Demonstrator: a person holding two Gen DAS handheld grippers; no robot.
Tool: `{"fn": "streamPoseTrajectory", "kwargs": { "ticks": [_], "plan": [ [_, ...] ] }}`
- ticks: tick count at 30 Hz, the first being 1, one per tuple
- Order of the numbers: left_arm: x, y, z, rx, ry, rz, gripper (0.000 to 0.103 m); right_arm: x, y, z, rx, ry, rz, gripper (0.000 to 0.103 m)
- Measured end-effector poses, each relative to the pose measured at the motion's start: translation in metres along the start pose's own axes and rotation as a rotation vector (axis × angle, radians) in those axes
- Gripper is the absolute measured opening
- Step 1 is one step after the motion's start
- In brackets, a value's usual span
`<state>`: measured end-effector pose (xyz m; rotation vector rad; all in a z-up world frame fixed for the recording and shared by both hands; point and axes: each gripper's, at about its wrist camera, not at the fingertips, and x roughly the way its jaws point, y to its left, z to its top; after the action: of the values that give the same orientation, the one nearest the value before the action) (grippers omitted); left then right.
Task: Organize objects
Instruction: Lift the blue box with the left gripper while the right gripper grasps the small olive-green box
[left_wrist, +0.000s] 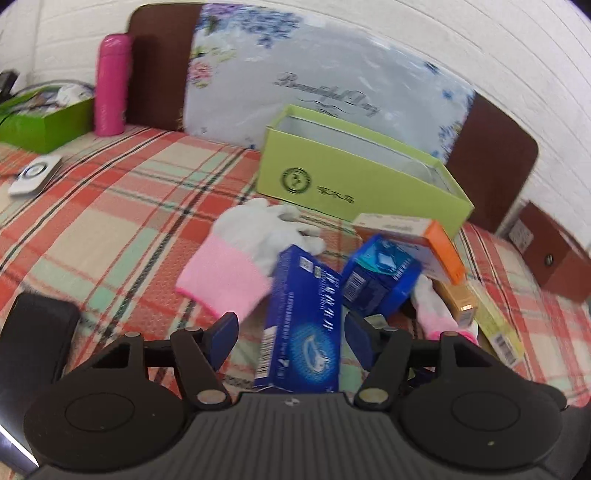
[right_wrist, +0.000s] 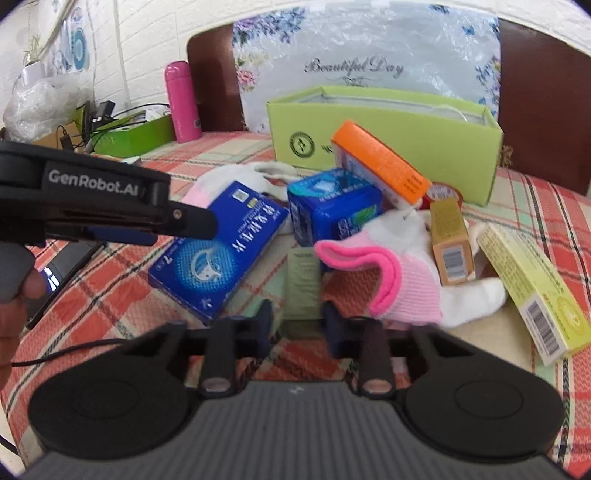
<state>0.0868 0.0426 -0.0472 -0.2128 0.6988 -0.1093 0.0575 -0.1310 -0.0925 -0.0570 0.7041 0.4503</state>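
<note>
A pile of objects lies on the plaid bed in front of an open light-green box (left_wrist: 354, 177), which also shows in the right wrist view (right_wrist: 388, 136). My left gripper (left_wrist: 291, 328) is open, its jaws on either side of a long dark-blue box (left_wrist: 303, 321) without touching it; that box also shows in the right wrist view (right_wrist: 221, 243). My right gripper (right_wrist: 297, 325) is open and empty, just before a pink-and-white glove (right_wrist: 402, 273) and a pale green sachet (right_wrist: 301, 284). A second pink-and-white glove (left_wrist: 251, 254) lies left of the blue box.
A blue packet (right_wrist: 332, 206), an orange-and-white box (right_wrist: 380, 166), a tan box (right_wrist: 450, 240) and a yellow box (right_wrist: 532, 288) crowd the pile. A pink flask (left_wrist: 110, 85), a green box (left_wrist: 40, 122) and a white device (left_wrist: 35, 175) sit at the left. The headboard (left_wrist: 491, 155) stands behind.
</note>
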Motion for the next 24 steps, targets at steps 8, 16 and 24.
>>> {"fn": "streamPoseTrajectory", "kwargs": {
  "ticks": [8,16,24],
  "plan": [
    [0.038,-0.015,-0.004,0.076,0.087,0.032,0.067,-0.042,-0.012,-0.027,0.026,0.033,0.003,0.022],
    [0.032,-0.019,-0.016,0.183,0.129,-0.019,0.058,-0.053,-0.013,-0.033,0.042,0.039,0.018,0.023],
    [0.012,-0.014,-0.026,0.139,0.135,-0.009,0.070,-0.045,-0.008,-0.031,0.012,0.033,0.020,0.033]
  ]
}}
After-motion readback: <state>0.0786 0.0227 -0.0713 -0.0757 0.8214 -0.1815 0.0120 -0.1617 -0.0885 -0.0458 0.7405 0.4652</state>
